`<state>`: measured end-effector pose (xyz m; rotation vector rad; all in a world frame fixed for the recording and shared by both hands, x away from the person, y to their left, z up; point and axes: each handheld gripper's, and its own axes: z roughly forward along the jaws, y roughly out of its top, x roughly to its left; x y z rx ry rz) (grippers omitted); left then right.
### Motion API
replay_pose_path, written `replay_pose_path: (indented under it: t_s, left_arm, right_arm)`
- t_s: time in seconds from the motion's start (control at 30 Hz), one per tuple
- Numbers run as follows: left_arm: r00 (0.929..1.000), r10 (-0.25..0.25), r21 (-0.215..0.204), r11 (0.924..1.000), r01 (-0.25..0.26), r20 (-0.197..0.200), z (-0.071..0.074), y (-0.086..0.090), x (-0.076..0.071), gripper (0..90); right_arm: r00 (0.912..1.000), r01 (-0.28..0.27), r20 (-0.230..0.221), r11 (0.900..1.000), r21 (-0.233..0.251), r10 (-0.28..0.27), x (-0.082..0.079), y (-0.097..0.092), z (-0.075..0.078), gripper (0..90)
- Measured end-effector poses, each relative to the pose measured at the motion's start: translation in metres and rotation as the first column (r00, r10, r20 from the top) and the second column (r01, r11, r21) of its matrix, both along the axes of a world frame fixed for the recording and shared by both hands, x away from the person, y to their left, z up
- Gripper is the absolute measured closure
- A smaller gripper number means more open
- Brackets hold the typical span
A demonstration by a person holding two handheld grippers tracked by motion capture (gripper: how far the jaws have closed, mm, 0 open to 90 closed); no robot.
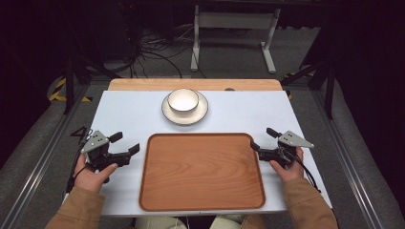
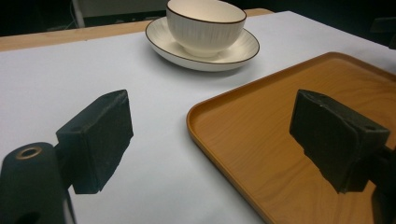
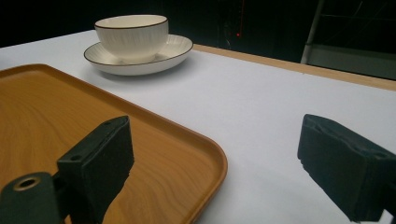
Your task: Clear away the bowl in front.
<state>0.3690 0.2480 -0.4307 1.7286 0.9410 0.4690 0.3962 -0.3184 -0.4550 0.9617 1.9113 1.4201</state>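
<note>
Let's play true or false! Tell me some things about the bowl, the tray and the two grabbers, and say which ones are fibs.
1. The bowl sits on a saucer. True.
2. The bowl stands on the wooden tray. False: it is on the white table, beyond the tray.
3. The left gripper holds a spoon. False: its jaws are open and hold nothing.
4. The right gripper has open jaws. True.
5. The tray lies between the two grippers. True.
</note>
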Motion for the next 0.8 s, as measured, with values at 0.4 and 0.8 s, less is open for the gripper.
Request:
replay_pose_path:
  t_s: [0.4,0.8]
  left_arm:
    - [0.9999,-0.009,0.004,1.0,0.009,0.013,0.021,-0.003,0.004,14.0]
    - [0.999,-0.044,0.021,0.9988,0.044,0.007,0.035,-0.019,0.024,14.9]
  right_arm:
    - [1.0,0.0,0.0,1.0,0.0,0.0,0.0,0.0,0.0,10.7]
    - [1.0,-0.001,-0.001,1.0,0.001,0.001,0.0,0.0,0.0,10.7]
